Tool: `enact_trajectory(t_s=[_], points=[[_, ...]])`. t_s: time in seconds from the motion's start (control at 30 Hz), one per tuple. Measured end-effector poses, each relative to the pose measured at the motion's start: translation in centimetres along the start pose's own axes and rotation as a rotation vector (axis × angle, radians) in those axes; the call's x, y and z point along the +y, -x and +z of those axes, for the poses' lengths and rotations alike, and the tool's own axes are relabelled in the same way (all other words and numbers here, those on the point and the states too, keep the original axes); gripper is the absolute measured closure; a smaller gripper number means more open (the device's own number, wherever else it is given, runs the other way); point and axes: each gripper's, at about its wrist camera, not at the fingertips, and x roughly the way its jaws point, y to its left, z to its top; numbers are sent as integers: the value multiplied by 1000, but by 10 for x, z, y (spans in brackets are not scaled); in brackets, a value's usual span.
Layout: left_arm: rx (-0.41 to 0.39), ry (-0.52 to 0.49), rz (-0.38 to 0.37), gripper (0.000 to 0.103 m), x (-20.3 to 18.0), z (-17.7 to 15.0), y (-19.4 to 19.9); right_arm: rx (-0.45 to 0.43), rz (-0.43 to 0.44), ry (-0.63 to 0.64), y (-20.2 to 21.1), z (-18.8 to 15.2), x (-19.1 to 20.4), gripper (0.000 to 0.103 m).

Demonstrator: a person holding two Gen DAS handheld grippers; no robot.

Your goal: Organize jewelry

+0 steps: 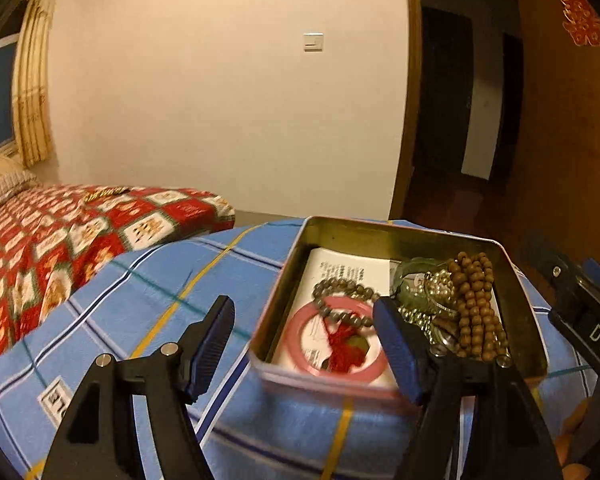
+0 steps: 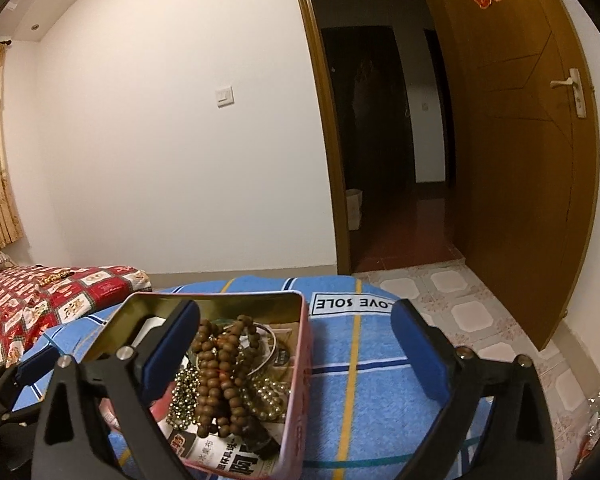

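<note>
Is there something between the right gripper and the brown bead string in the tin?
Nothing visible blocks it. The right gripper is open and holds nothing, the tin has no lid on it, and the brown bead string lies on top of the other jewelry. Its left finger already reaches over the tin, beside the beads.

The tin's (image 1: 380, 236) near rim is smeared by blur; the left claw (image 1: 312, 344) hides part of the pink bangle (image 1: 312, 368).
</note>
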Motion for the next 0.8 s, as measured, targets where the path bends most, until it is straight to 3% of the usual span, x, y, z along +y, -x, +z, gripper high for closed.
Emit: enact_trajectory(t_s=[0.23,0.5,0.8], points=[[-19,34,27,31,14,-13,21,-48,-17,41,32,-11,10,4],[-82,-6,52,31,15,-26,50,-93,-6,92,64,-23,25,4],[-116,-45,67,30,11,-32,66,-155,-11,59,84,-28,24,1]])
